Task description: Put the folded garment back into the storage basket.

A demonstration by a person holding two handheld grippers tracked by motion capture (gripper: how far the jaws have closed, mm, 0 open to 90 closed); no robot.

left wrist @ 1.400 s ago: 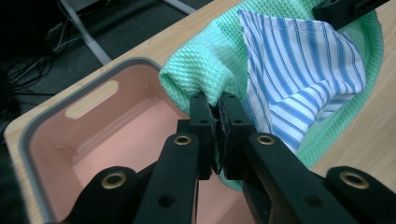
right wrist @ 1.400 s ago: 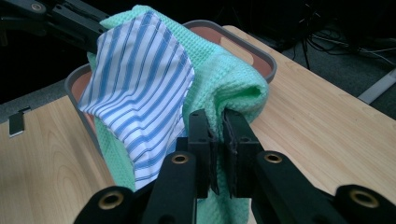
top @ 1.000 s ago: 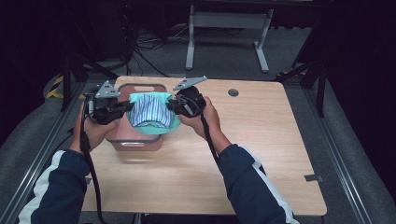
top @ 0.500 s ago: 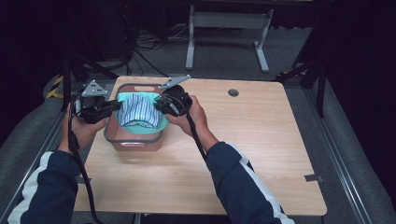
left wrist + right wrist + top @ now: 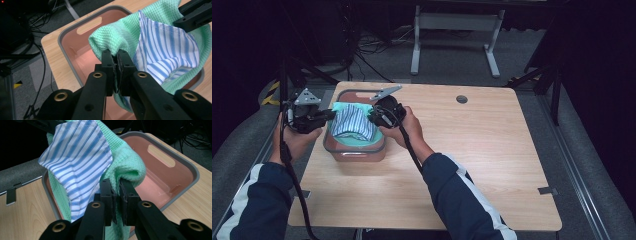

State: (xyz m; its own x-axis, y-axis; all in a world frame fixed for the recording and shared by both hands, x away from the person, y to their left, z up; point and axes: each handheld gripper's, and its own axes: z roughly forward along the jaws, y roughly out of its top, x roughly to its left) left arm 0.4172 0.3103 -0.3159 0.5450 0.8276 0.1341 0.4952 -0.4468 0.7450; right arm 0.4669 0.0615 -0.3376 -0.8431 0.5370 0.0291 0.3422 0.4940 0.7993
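Observation:
A green waffle-weave cloth (image 5: 343, 108) with a blue-and-white striped cloth (image 5: 352, 124) lying on it hangs stretched over a pink bin with a grey rim (image 5: 354, 150) at the table's left. My left gripper (image 5: 328, 116) is shut on the green cloth's left edge (image 5: 105, 42). My right gripper (image 5: 373, 116) is shut on its right edge (image 5: 127, 167). In the left gripper view the striped cloth (image 5: 165, 50) drapes to the right of the jaws over the bin (image 5: 75, 30). In the right gripper view the striped cloth (image 5: 77, 160) drapes left of the jaws above the bin (image 5: 180, 160).
The wooden table (image 5: 472, 160) has a round cable hole (image 5: 461, 99) at the back right and bare surface to the right of the bin. Beyond the table stand a metal frame (image 5: 452, 30) and loose cables (image 5: 362, 45) on the floor.
Both grippers and the cloths they hold have moved left, from over the bin's middle toward its left side. The bin has stayed in place.

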